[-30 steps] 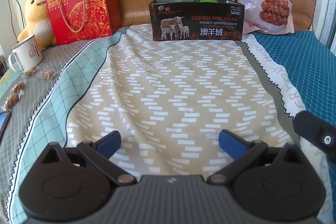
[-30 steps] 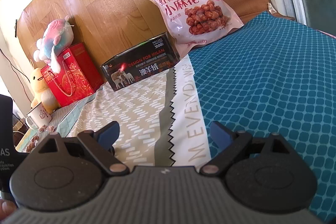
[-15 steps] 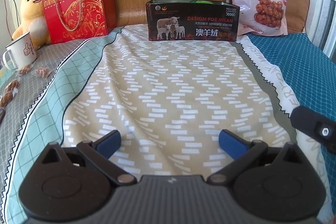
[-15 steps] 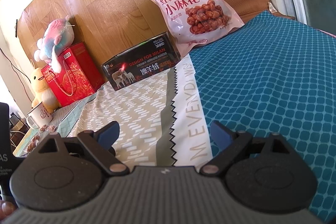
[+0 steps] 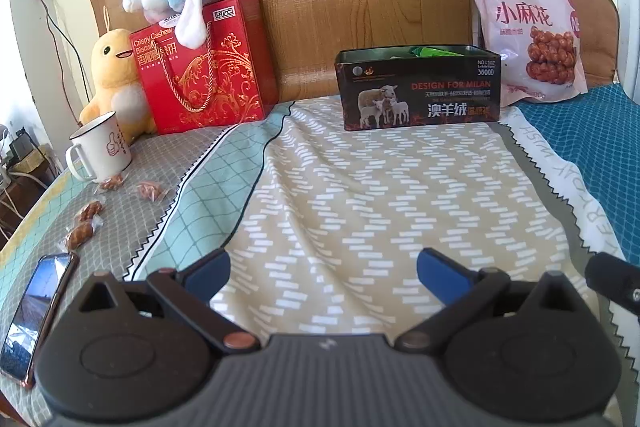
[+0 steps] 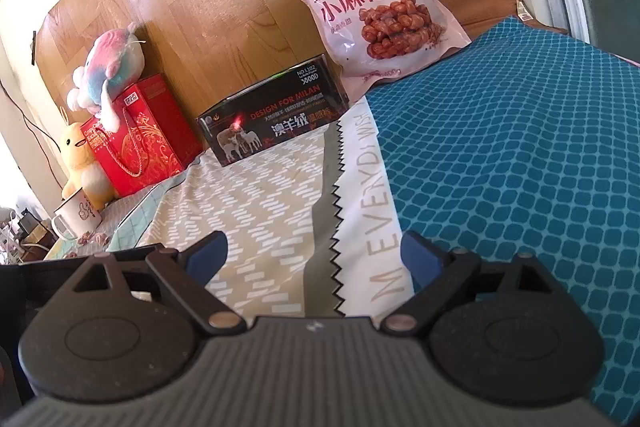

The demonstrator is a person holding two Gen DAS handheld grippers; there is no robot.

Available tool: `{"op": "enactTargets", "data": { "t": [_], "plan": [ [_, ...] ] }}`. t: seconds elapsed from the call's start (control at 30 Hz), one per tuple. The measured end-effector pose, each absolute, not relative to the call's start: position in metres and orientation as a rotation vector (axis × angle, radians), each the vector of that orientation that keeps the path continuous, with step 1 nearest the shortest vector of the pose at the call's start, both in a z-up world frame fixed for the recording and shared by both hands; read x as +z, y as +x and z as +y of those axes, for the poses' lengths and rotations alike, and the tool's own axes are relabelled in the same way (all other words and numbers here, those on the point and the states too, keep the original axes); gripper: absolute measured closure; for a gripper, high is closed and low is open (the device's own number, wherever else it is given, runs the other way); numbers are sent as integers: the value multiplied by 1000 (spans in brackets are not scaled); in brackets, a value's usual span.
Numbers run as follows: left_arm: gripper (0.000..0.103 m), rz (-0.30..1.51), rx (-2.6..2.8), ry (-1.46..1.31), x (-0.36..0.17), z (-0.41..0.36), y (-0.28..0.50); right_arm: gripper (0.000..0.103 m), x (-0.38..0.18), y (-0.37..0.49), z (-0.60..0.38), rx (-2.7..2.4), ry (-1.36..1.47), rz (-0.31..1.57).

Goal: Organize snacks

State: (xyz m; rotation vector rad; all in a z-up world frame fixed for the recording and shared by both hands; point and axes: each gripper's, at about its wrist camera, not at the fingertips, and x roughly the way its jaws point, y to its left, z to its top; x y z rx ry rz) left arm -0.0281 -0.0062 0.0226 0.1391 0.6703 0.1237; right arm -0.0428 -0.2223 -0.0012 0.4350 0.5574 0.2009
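The left tongs (image 5: 323,267) have swung left, bringing the wrapped snacks (image 5: 86,223) into view at nine o'clock; both tongs gape wide and empty, box (image 5: 418,89) at twelve, right tongs (image 6: 314,253) idle

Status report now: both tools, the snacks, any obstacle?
Left tool open, empty. Right tool open, empty. Wrapped snacks loose beside mug, black box open at back. Phone near snacks.
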Motion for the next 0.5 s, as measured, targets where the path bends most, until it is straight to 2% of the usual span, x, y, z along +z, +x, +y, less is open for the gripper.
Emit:
{"op": "enactTargets", "data": {
  "t": [0.5],
  "plan": [
    [0,665,131,134,23,-5,-30,8,-2,-42,-220,212,428,565]
  ]
}}
